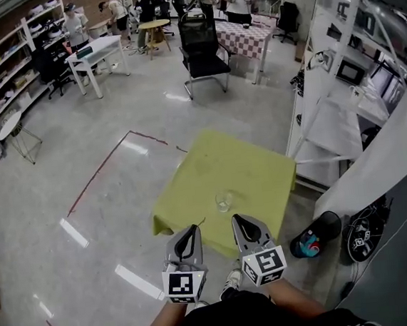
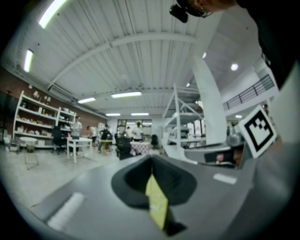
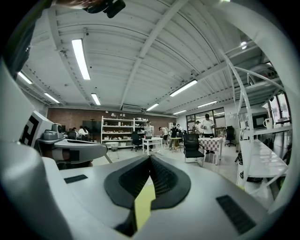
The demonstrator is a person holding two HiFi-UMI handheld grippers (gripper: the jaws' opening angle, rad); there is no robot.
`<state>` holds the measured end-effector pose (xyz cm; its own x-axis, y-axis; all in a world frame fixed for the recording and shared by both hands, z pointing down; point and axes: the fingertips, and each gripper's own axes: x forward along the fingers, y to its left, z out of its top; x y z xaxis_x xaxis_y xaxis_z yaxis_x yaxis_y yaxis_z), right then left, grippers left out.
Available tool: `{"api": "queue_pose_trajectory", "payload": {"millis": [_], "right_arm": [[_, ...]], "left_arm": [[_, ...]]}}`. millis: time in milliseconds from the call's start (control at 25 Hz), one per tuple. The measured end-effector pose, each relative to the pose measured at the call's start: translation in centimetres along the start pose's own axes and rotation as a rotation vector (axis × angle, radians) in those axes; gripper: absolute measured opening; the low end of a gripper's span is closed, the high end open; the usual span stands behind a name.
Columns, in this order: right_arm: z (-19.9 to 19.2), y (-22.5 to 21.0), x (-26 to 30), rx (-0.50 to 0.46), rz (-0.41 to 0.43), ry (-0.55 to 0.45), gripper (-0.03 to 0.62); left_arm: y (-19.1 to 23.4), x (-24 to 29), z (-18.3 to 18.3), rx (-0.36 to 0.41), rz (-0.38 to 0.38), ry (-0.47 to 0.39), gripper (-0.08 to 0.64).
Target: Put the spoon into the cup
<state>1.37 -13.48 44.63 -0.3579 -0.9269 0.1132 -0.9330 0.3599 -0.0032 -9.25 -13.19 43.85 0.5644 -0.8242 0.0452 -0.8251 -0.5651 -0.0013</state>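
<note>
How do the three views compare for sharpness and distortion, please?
Head view: strong fisheye bowing at the edges, and the clear cup on the yellow table is small and faint. Left gripper view: soft throughout, with dark corners. Right gripper view: sharper, though ceiling beams curve and the strip lights glare.

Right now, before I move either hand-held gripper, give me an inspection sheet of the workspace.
Surface: square table under a yellow-green cloth.
Job's things: clear glass cup upright towards the table's near side; spoon too small to make out for certain.
Clutter: nothing seen on the cloth.
Grippers: left hand-held gripper and right hand-held gripper both shut with nothing between the jaws, side by side at the table's near edge, short of the cup.
Cables: nothing seen.
Surroundings: black office chair beyond the table; white shelf rack to the right; people at far tables.
</note>
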Motion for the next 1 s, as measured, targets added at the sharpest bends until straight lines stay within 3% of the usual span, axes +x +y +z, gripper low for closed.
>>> {"api": "queue_pose_trajectory", "payload": {"millis": [600, 1000], "right_arm": [[1.9, -12.0, 5.0, 0.037, -0.019, -0.059, 0.006], [1.6, -16.5, 6.9, 0.082, -0.031, -0.056, 0.006]], "left_arm": [[-2.0, 12.6, 1.8, 0.020, -0.011, -0.021, 0.011], [-2.3, 17.2, 1.0, 0.019, -0.012, 0.008, 0.011]]}}
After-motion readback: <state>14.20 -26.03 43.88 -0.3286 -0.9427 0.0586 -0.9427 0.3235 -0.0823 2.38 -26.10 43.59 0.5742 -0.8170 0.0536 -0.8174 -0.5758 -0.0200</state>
